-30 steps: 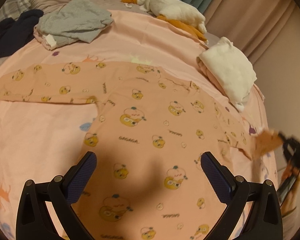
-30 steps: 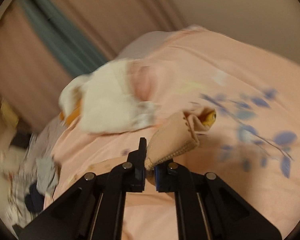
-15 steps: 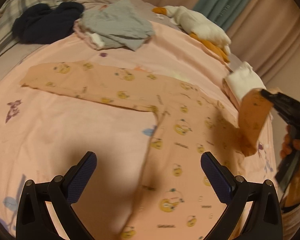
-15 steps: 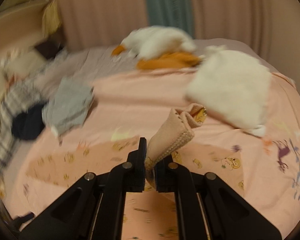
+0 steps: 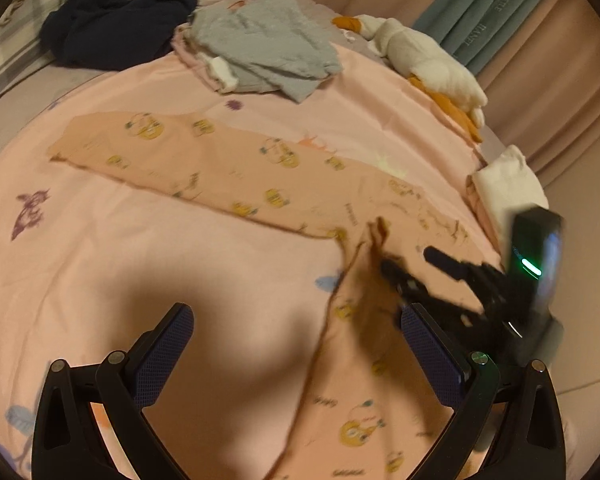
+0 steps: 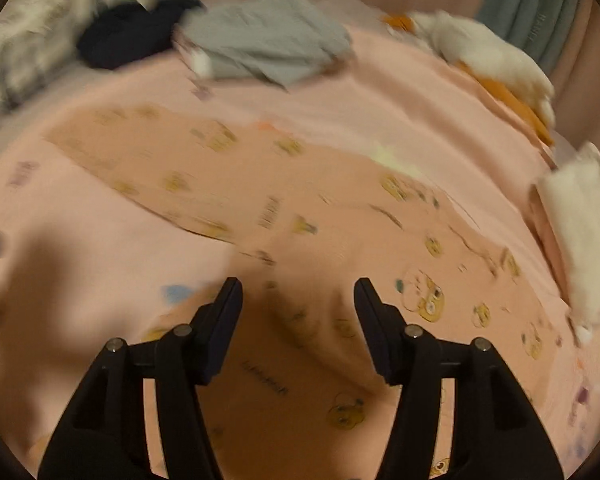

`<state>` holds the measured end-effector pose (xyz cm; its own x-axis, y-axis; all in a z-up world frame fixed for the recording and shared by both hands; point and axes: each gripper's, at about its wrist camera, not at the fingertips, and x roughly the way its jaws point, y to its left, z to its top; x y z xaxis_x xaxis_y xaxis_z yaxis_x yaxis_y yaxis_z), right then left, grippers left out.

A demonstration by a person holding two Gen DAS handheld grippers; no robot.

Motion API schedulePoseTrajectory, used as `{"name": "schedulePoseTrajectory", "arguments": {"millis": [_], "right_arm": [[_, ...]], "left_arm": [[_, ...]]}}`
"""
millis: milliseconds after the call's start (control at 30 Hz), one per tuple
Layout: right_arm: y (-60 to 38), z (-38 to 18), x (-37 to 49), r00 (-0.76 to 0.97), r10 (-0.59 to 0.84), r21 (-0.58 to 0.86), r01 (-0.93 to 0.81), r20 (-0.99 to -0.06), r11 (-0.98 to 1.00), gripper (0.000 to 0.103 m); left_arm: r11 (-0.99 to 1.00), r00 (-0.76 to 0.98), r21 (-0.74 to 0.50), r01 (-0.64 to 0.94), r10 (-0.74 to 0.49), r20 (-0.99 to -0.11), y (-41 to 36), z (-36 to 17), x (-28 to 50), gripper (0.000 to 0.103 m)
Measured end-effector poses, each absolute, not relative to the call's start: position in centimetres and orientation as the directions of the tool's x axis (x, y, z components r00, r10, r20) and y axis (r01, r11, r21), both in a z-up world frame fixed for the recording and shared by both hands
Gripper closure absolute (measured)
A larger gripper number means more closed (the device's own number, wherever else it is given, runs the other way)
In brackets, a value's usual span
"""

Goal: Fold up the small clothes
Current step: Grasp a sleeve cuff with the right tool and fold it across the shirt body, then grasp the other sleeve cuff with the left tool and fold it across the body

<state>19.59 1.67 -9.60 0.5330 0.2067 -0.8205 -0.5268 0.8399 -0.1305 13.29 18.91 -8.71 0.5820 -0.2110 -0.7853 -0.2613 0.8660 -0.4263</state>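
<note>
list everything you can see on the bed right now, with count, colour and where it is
printed top: one, peach with yellow cartoon prints, spread across the middle of the bed, one sleeve folded in
bedsheet: one, pink, under everything
grey garment: one, grey, far side on a pinkish piece
dark garment: one, navy, far left
plush toy: one, white and orange, far right by the curtain
folded pile: one, white over pink, right edge
curtain: teal and beige, behind
left gripper: open, empty
right gripper: jaws just opened, nothing between them

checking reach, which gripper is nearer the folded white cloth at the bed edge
Right. The right gripper hangs close beside the white cloth; the left gripper sits farther back.
</note>
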Motion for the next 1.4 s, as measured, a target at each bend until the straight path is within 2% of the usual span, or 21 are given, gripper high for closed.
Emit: {"name": "schedulePoseTrajectory", "arguments": {"millis": [133,200,267,333,367,400,433,500,533,667,733,867,900,933,967,1000,1033,1133,1400], "right_arm": [[-6.1,-5.6,18.6,0.557,0.395,0.149,-0.434,-0.73,0.888,0.037],[-10.1,-5.5,18.4,0.57,0.409,0.24,-0.35,-0.713,0.906,0.038],[-14.2,-6.3,18.2,0.587,0.376,0.272,-0.26,-0.717,0.926,0.044],[-17.1,-7.6,18.1,0.585,0.337,0.271,-0.201,-0.738,0.941,0.065],[-17.8,-8.2,17.9,0.582,0.33,0.28,-0.178,-0.743,0.943,0.068],[-18.6,-8.7,17.9,0.58,0.332,0.295,-0.161,-0.744,0.942,0.073],[-19.6,-9.4,17.8,0.58,0.339,0.319,-0.14,-0.741,0.937,0.075],[-20.9,-10.1,17.6,0.583,0.345,0.354,-0.104,-0.736,0.929,0.076],[-21.4,-10.7,17.6,0.582,0.348,0.373,-0.081,-0.735,0.924,0.076],[-22.4,-11.1,16.5,0.579,0.355,0.402,-0.052,-0.734,0.914,0.075],[-22.8,-11.0,16.0,0.58,0.364,0.414,-0.051,-0.729,0.909,0.073],[-22.2,-10.4,15.6,0.588,0.376,0.429,-0.053,-0.716,0.902,0.073],[-22.4,-10.4,15.3,0.59,0.379,0.433,-0.054,-0.713,0.9,0.073],[-22.3,-10.2,15.0,0.593,0.385,0.439,-0.058,-0.707,0.896,0.073],[-21.8,-9.9,14.7,0.594,0.394,0.446,-0.066,-0.701,0.892,0.073],[-21.7,-9.9,14.6,0.593,0.401,0.45,-0.071,-0.699,0.89,0.071],[-21.3,-9.7,14.5,0.591,0.406,0.453,-0.076,-0.697,0.888,0.069],[-20.0,-9.3,13.9,0.59,0.426,0.464,-0.097,-0.686,0.88,0.064],[-17.0,-8.9,12.9,0.568,0.474,0.479,-0.153,-0.673,0.864,0.063]], "left_arm": [[0.863,0.596,-0.478,-0.161,-0.301,-0.744,16.7,-7.9,15.5,0.0],[0.859,0.594,-0.501,-0.102,-0.351,-0.723,14.7,-7.6,17.2,0.0],[0.852,0.589,-0.519,-0.063,-0.388,-0.709,13.1,-7.5,18.5,0.003],[0.836,0.575,-0.548,-0.014,-0.441,-0.689,11.1,-7.7,20.2,0.019],[0.825,0.565,-0.565,0.009,-0.471,-0.678,10.2,-7.9,21.0,0.024],[0.811,0.548,-0.585,0.023,-0.499,-0.671,9.2,-8.6,22.2,0.038],[0.802,0.535,-0.598,0.023,-0.515,-0.67,8.8,-9.1,22.8,0.05],[0.788,0.503,-0.615,0.0,-0.532,-0.681,8.1,-11.0,24.4,0.065],[0.796,0.496,-0.605,-0.019,-0.518,-0.697,7.9,-12.0,24.9,0.067],[0.842,0.467,-0.52,-0.14,-0.407,-0.785,8.7,-15.5,25.7,0.067],[0.805,0.461,-0.569,-0.166,-0.447,-0.767,10.1,-16.9,25.2,0.07],[0.756,0.489,-0.631,-0.172,-0.491,-0.721,12.4,-16.0,24.1,0.07],[0.758,0.505,-0.628,-0.175,-0.479,-0.718,13.2,-15.4,23.6,0.067],[0.759,0.523,-0.624,-0.185,-0.462,-0.716,14.1,-14.9,22.9,0.056],[0.753,0.539,-0.627,-0.197,-0.451,-0.711,15.0,-14.5,22.4,0.05],[0.737,0.564,-0.641,-0.213,-0.443,-0.697,16.2,-14.1,21.8,0.037],[0.719,0.587,-0.656,-0.229,-0.435,-0.682,17.4,-13.9,21.3,0.033],[0.688,0.635,-0.663,-0.297,-0.376,-0.675,21.8,-13.5,19.3,0.033],[0.482,0.748,-0.729,-0.485,-0.203,-0.632,35.3,-15.3,13.7,0.033]]}}
